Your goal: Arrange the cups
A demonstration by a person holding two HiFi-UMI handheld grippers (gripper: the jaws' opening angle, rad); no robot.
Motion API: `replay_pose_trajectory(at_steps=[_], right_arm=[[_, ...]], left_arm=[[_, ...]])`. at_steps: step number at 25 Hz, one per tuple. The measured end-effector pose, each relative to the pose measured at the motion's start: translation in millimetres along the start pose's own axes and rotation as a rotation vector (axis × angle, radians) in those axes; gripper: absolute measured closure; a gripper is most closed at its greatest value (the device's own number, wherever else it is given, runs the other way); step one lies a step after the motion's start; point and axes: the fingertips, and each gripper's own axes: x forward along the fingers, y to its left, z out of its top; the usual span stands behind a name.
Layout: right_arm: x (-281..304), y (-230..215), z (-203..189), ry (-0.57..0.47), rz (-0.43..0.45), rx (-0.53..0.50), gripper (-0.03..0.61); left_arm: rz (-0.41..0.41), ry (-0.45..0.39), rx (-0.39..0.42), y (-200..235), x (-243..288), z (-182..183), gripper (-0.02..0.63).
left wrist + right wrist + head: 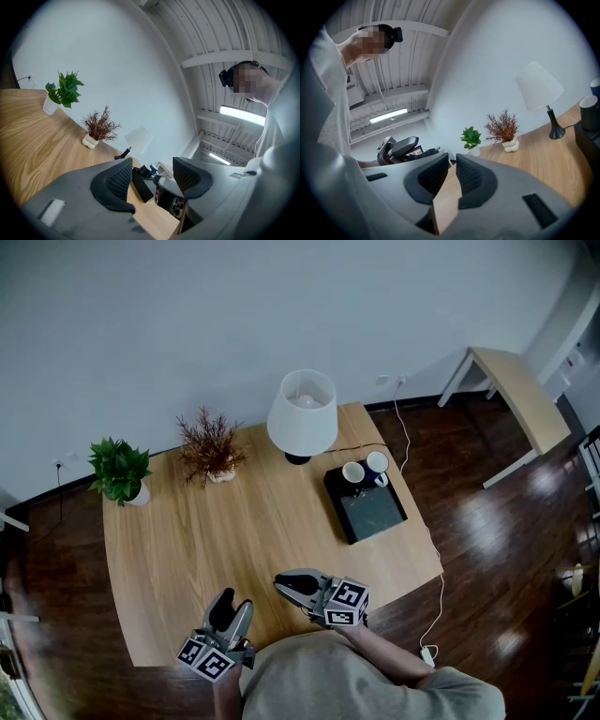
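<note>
A white cup (353,472) and a blue cup (377,462) are stood at a black tray's (375,514) far end on the desk (216,531); left tongs (233,601) are held spread, right tongs (281,583) pressed together, both empty

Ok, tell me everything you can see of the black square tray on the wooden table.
The black square tray lies flat on the light wooden table near its right edge, close to the white-shaded lamp. It looks thick, with a dark, slightly glossy top. A white cup and a blue-sided cup stand side by side at its far end.
</note>
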Motion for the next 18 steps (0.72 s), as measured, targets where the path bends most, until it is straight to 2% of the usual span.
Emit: replay_pose_trajectory(at_steps=[7,18], right_arm=[[9,16,-10,0.017,0.047,0.0,0.531],[4,5,3,-0.005,0.027,0.001,0.531]], left_arm=[[0.001,-0.003,-0.003,0,-1,-1,0.355],[0.003,-0.001,-0.003,1,-1,-1,0.356]])
